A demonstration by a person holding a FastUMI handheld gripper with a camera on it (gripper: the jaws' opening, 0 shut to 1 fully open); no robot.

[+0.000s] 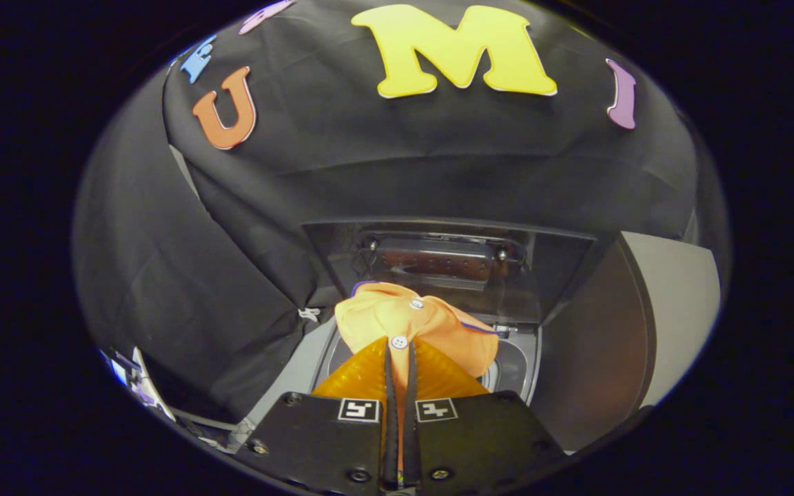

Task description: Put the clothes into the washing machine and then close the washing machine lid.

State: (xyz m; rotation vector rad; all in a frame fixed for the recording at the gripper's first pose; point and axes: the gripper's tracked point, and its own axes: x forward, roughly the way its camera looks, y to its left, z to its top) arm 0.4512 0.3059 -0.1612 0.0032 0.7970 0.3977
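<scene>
Two fingers of the gripper (400, 358) pinch a soft orange shirt (411, 324) (white buttons, thin blue trim), its crumpled folds hanging above the grey washer (514, 365), whose glossy dark lid (452, 265) stands raised behind.
</scene>
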